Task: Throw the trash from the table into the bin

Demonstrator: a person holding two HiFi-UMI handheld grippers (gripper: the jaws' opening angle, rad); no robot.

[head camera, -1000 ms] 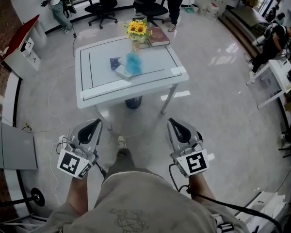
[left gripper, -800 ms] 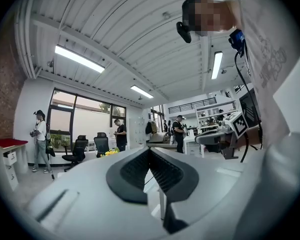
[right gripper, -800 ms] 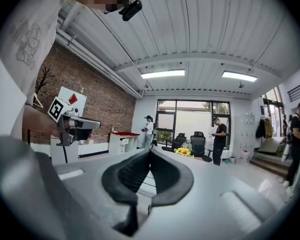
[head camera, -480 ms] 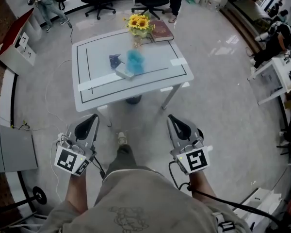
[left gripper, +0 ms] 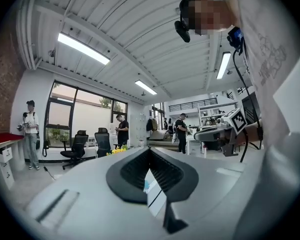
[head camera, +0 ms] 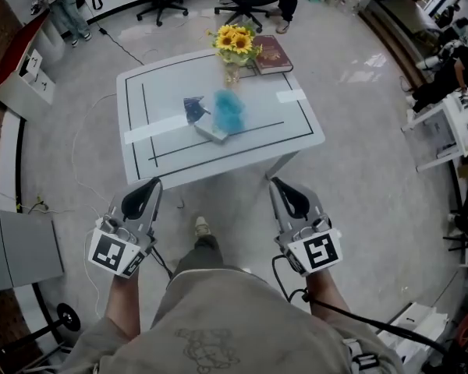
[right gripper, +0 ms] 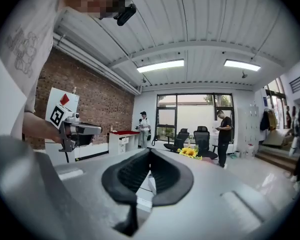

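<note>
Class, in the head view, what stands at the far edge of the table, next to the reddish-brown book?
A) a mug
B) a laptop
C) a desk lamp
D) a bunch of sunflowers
D: the yellow sunflowers stand at the far edge of the table, just left of the book.

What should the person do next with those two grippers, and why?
Probably step up to the table and bring the right gripper toward the crumpled blue trash. Both it and the left gripper are shut, empty and held short of the table's near edge, so nothing can be reached yet.
</note>
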